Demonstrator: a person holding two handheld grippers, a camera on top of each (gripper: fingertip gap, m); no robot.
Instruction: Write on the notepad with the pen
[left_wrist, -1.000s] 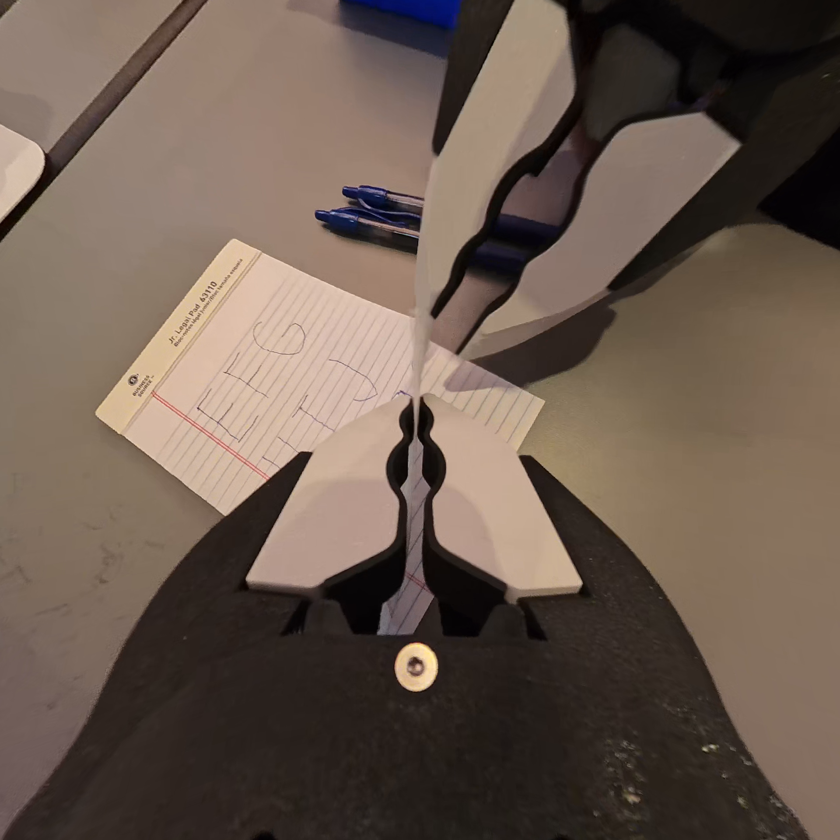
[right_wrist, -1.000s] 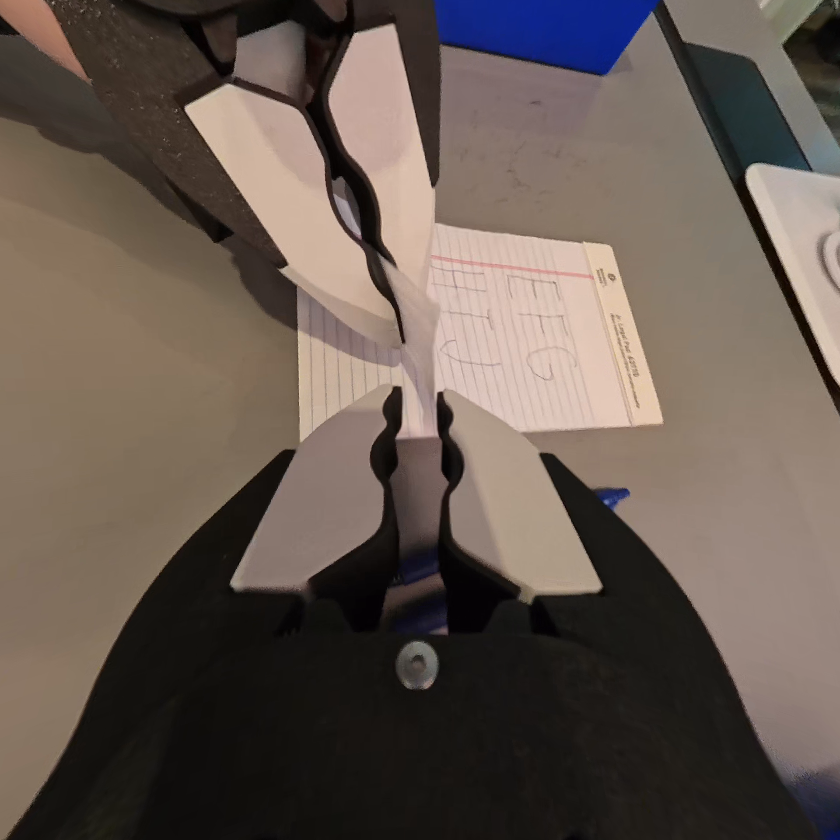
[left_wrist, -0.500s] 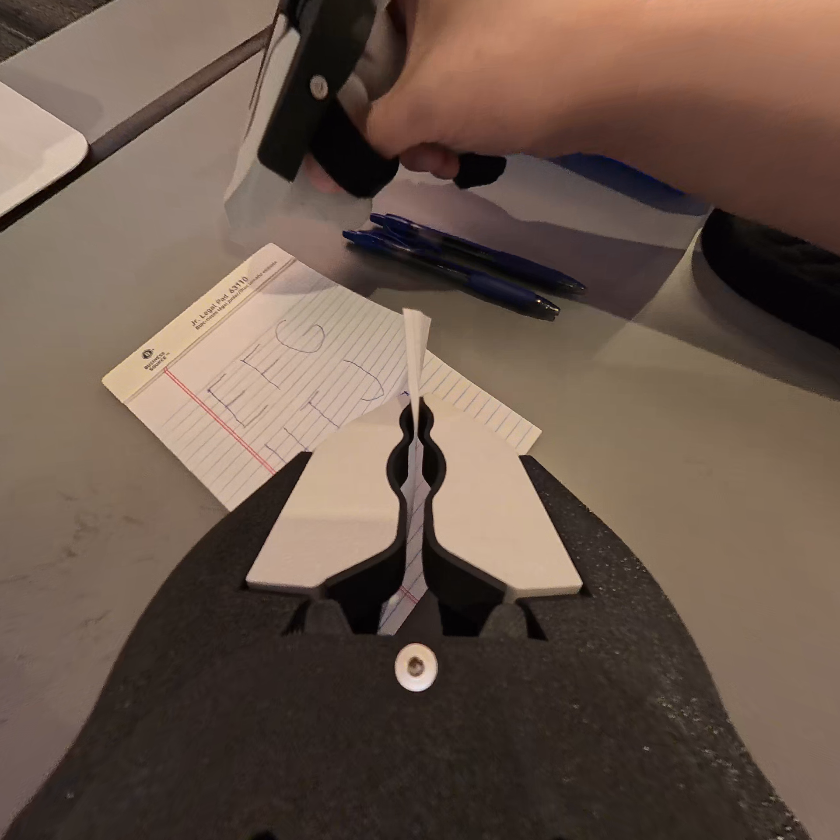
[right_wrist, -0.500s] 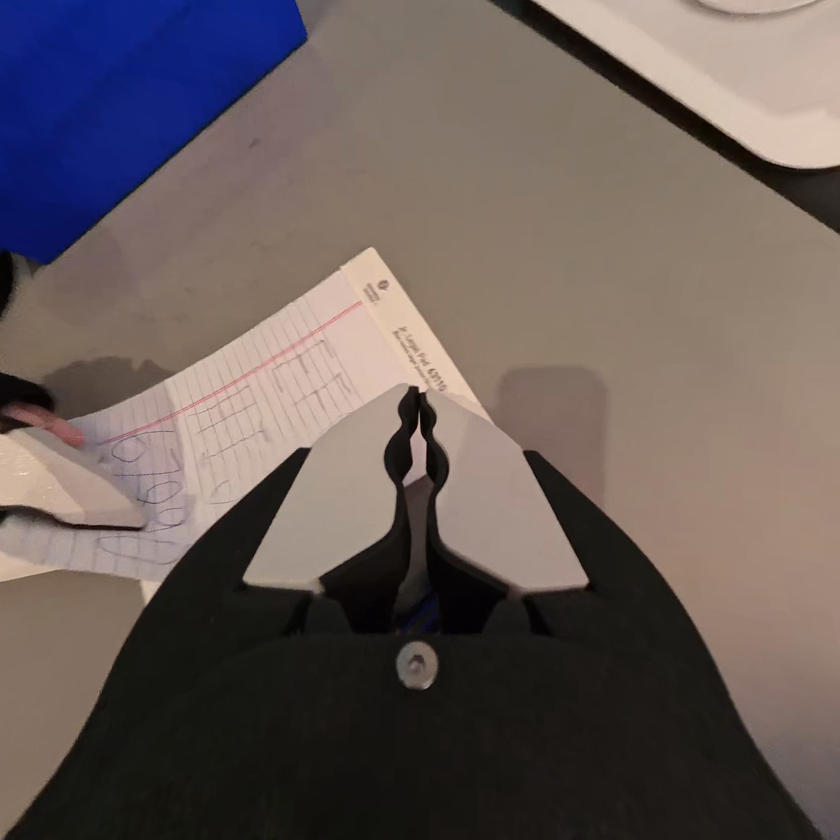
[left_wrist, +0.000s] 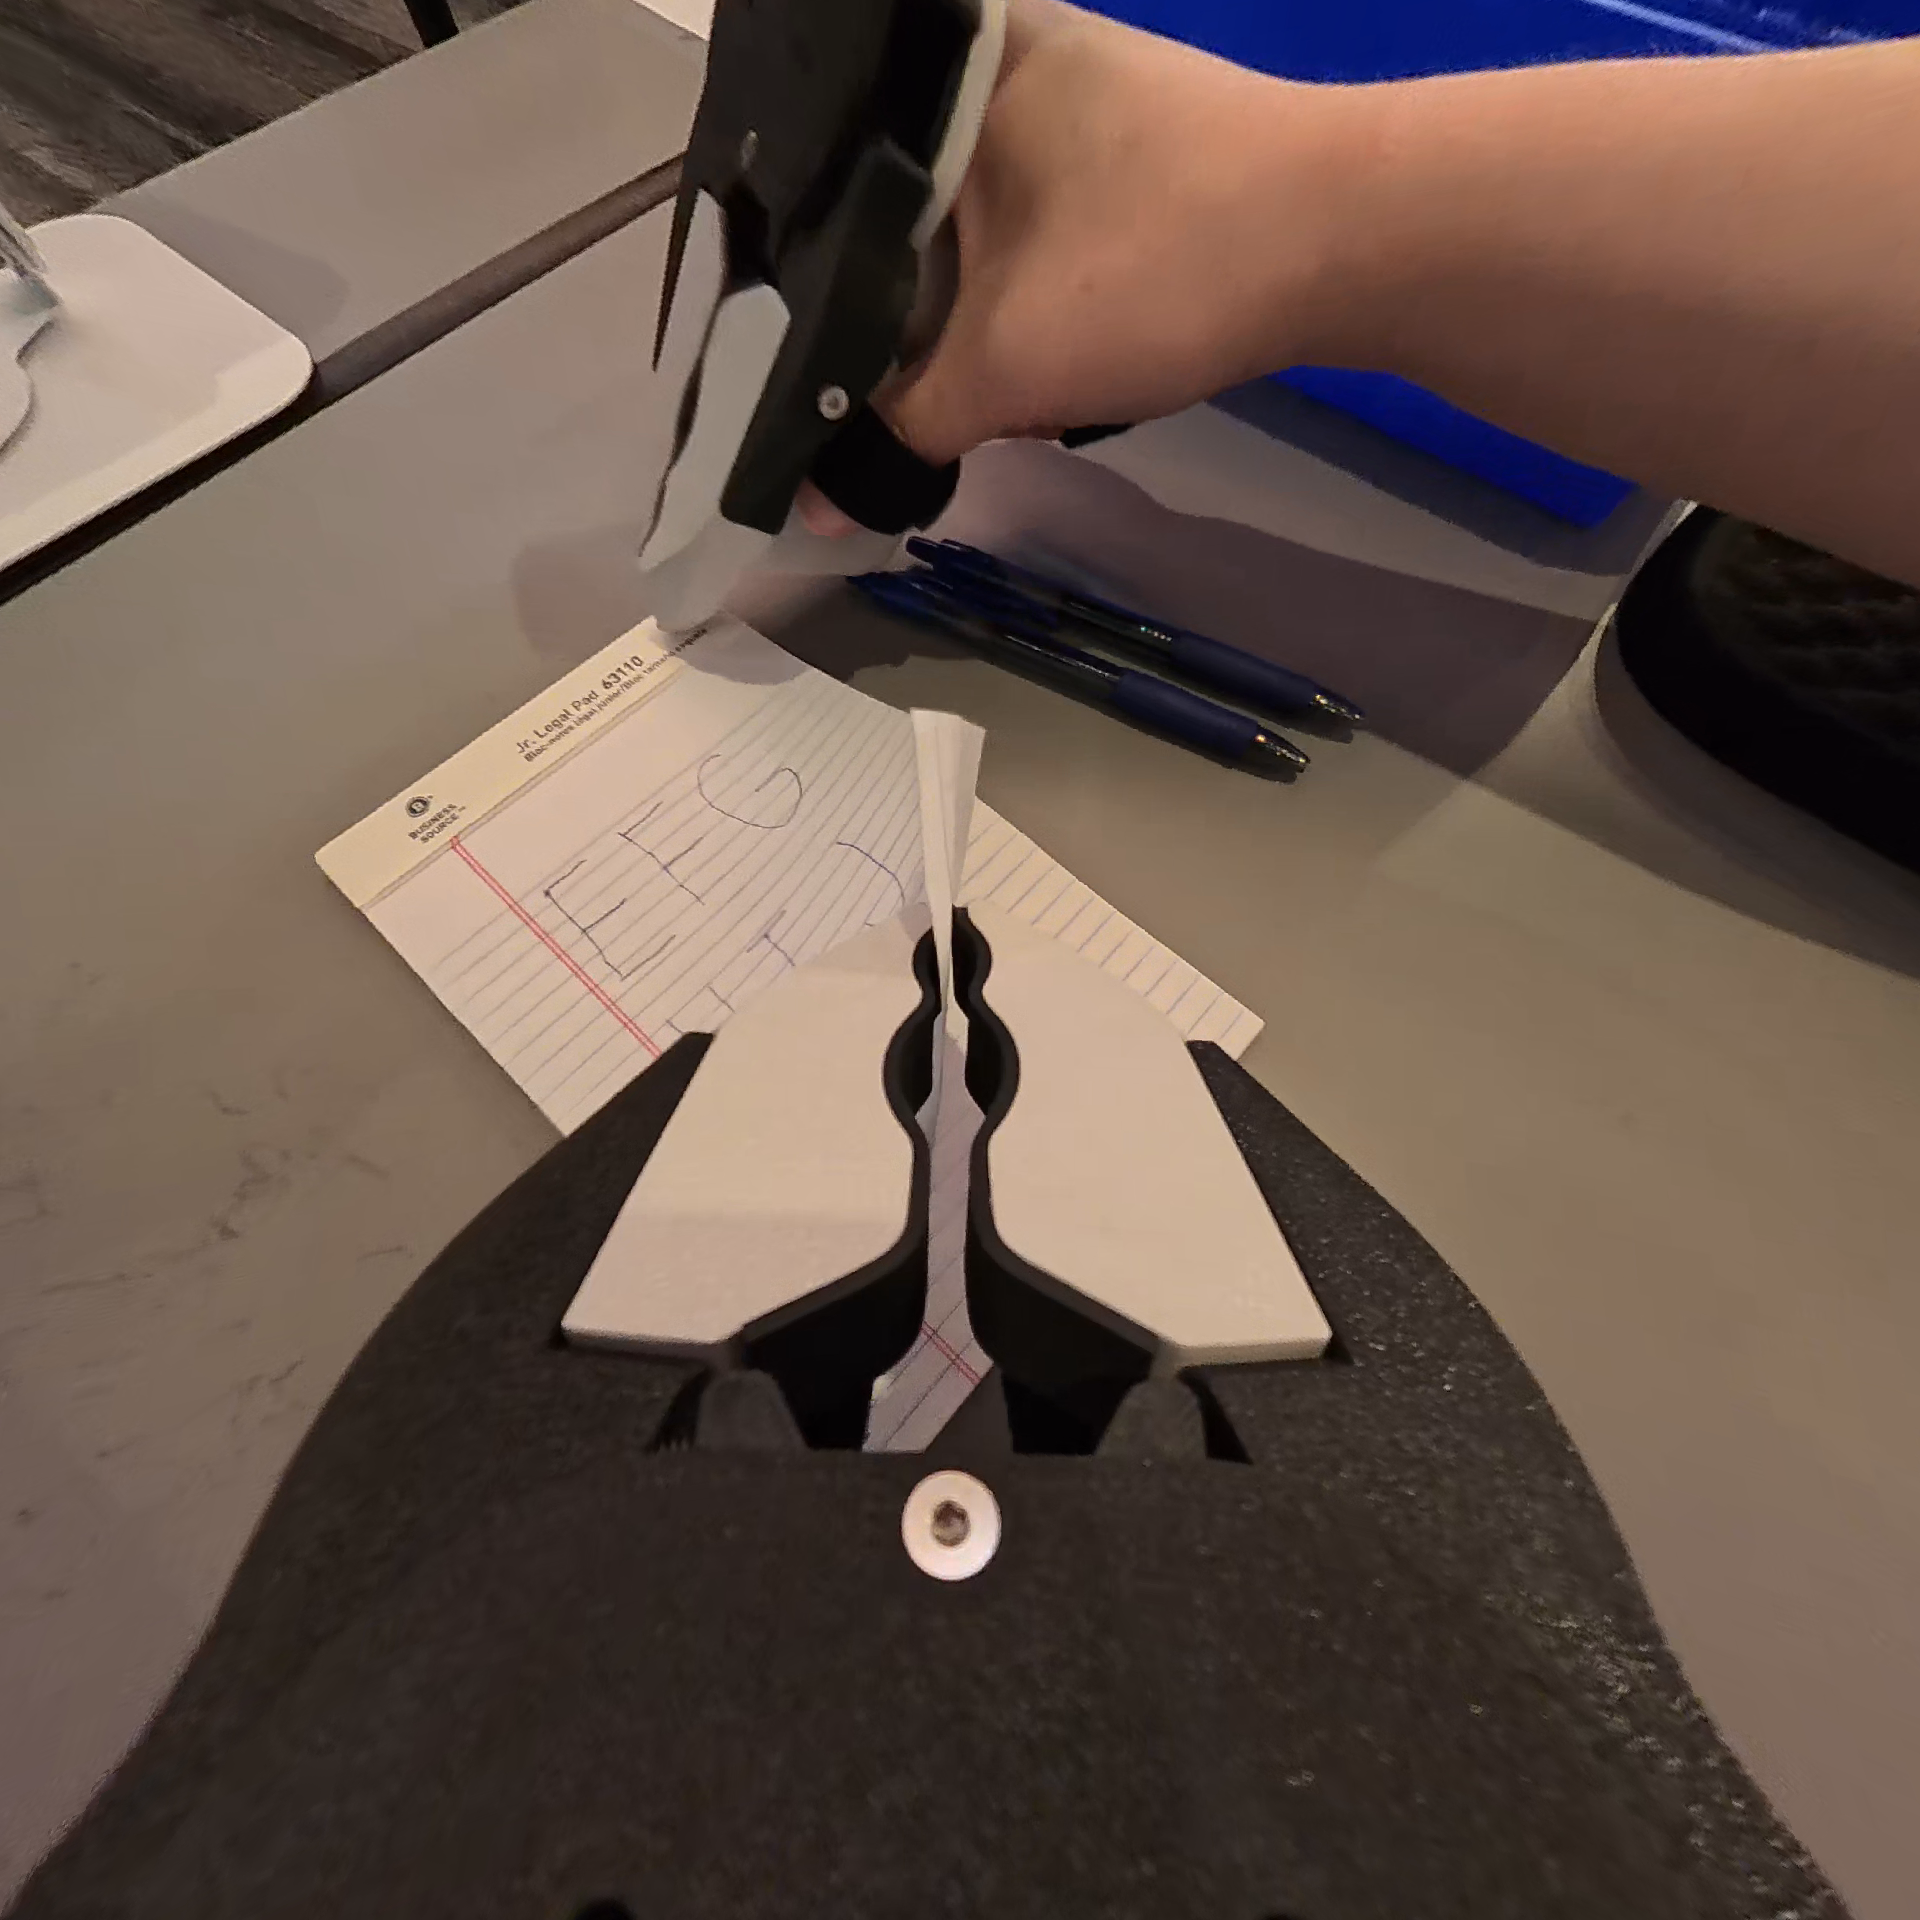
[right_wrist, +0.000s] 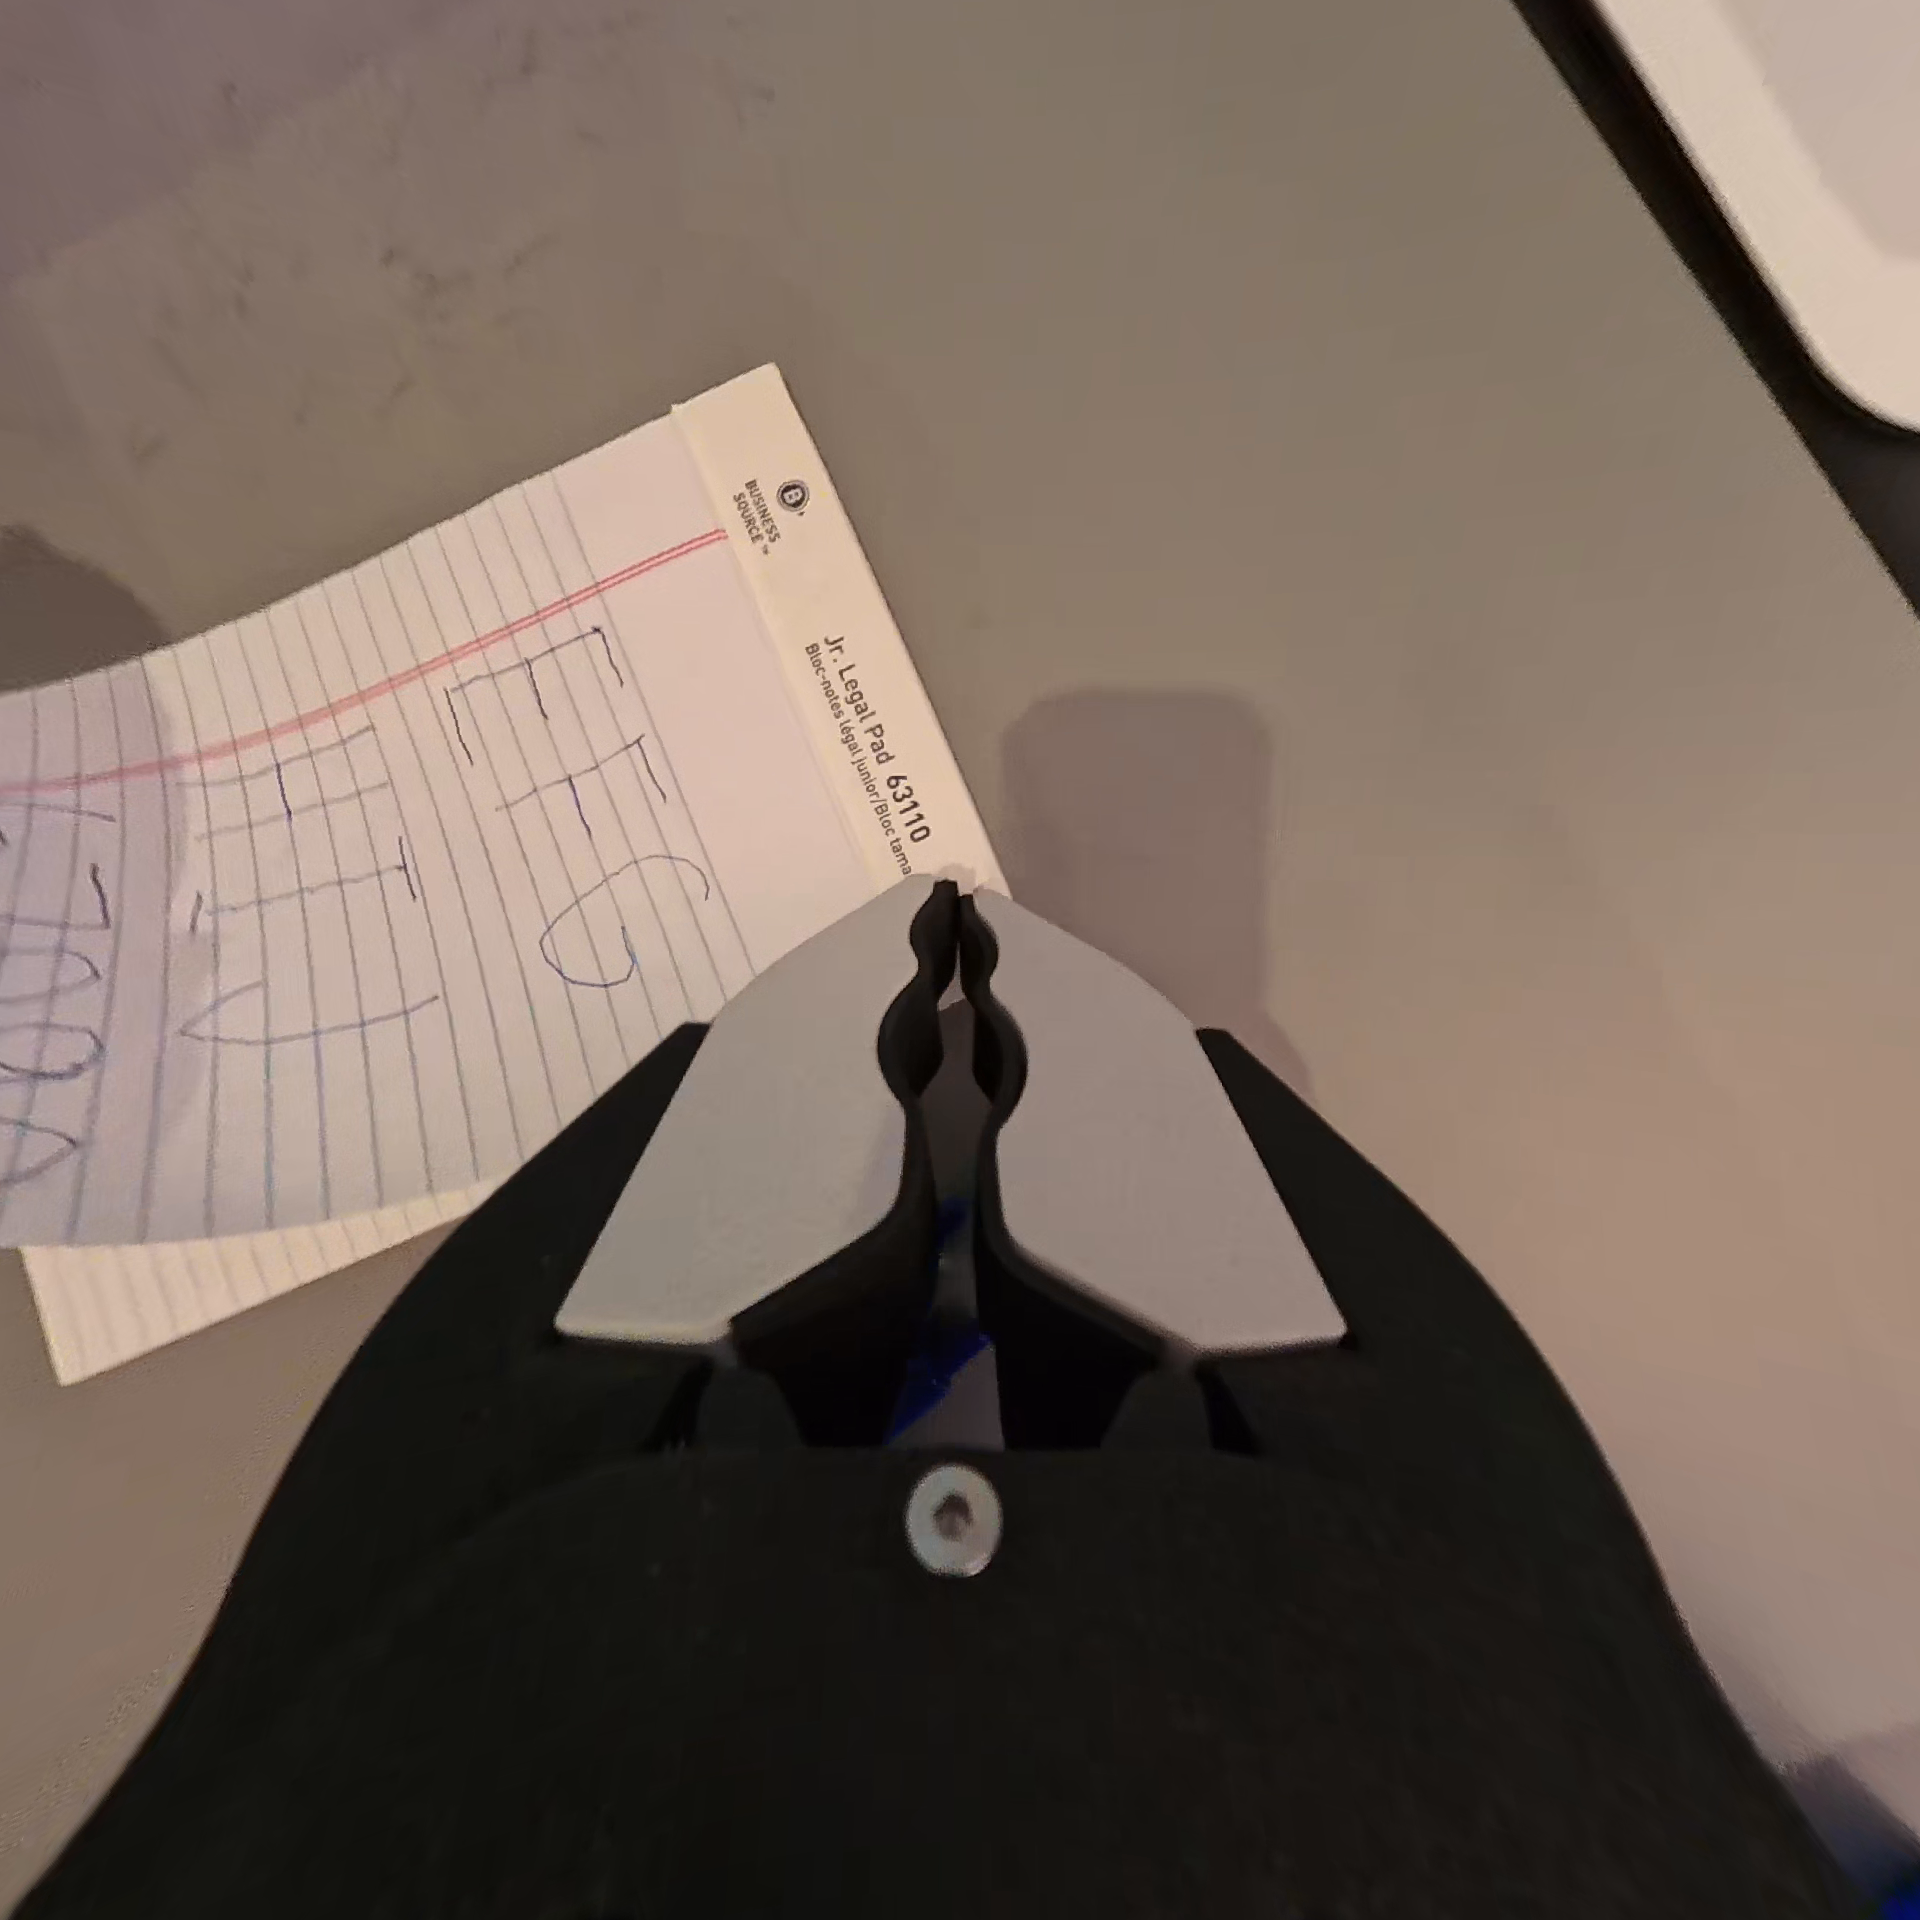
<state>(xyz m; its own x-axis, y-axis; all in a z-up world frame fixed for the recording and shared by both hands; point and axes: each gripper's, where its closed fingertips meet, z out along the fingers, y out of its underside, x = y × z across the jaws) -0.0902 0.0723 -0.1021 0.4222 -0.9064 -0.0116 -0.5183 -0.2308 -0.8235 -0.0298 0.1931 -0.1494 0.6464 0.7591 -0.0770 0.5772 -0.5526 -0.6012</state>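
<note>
**Left tool pinching a loose sheet, right tool closed at the pad's corner**

Your left tool is clamping a thin lined sheet of paper edge-on, the sheet standing upright and poking out at 12 o'clock past the tips. Your right tool is sitting with its tips pressed together at the corner of the notepad's header strip; whether it is actually pinching that corner, you cannot tell from here. Your hand gripping that right tool is hanging over the far end of the pad in the left wrist view.

The notepad is lying flat on the desk, bearing blue handwriting, with its top page curling up toward 9 o'clock in the right wrist view. Two blue pens are lying side by side on the desk at 1 o'clock from the pad, touching each other, gripped by neither tool.

A blue bin is sitting beyond the pens, its contents hidden. A white tray is resting at 10 o'clock, well apart from the pad.
</note>
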